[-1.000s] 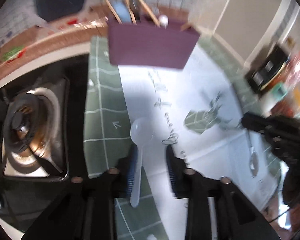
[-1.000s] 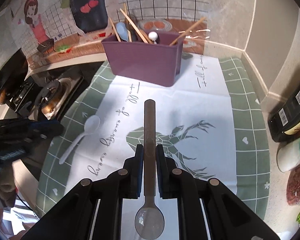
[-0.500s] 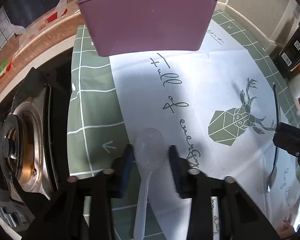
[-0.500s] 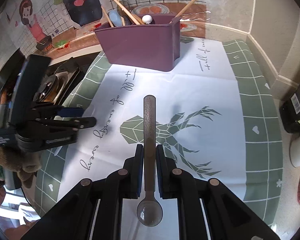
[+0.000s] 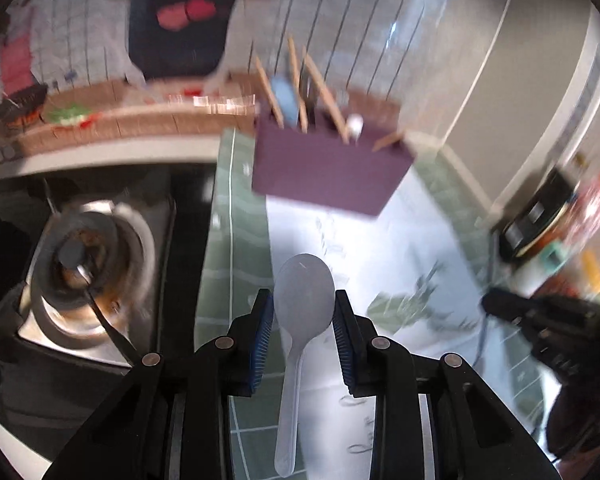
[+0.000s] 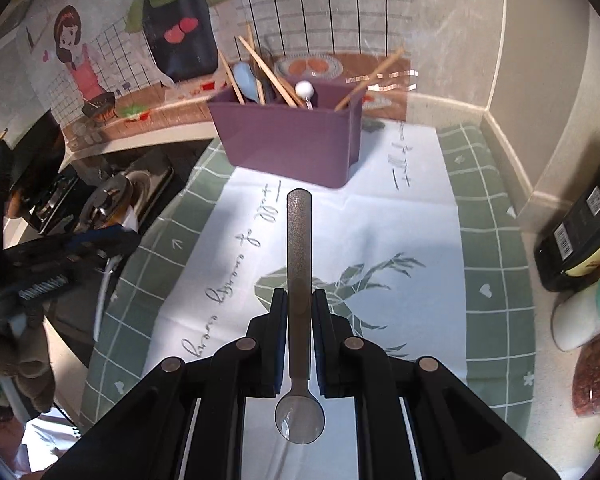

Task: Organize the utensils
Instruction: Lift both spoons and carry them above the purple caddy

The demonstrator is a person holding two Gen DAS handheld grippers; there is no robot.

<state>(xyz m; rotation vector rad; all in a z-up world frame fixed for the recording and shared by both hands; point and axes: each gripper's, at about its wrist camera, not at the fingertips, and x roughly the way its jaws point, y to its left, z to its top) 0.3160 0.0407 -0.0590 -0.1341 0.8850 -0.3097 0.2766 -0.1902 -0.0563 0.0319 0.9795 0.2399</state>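
Spoons are being held in both grippers above the green-and-white cloth [image 6: 488,240]. The translucent plastic spoon [image 5: 300,320] is being gripped by the left gripper [image 5: 302,320]: its bowl is being squeezed between the blue-padded fingers [image 5: 262,332], pointing toward the far side, while its handle is trailing back toward the near edge of the view. The metal spoon [image 6: 299,280] is being clamped by the right gripper [image 6: 299,320] across its flat handle, which is pointing at the far side, and its bowl is lying nearest the camera, between the gripper's arms. The purple utensil box [image 6: 288,140] is being seen at the far end of the cloth, ahead of both grippers and well apart from either spoon; wooden chopsticks [image 6: 268,68], a pale blue spoon [image 6: 246,80] and a white-knobbed utensil [image 6: 305,90] are standing in it. The gas burner [image 5: 80,272] is being shown left of the cloth, blurred in the left view. Jars and packets [image 6: 576,248] are being kept along the right edge
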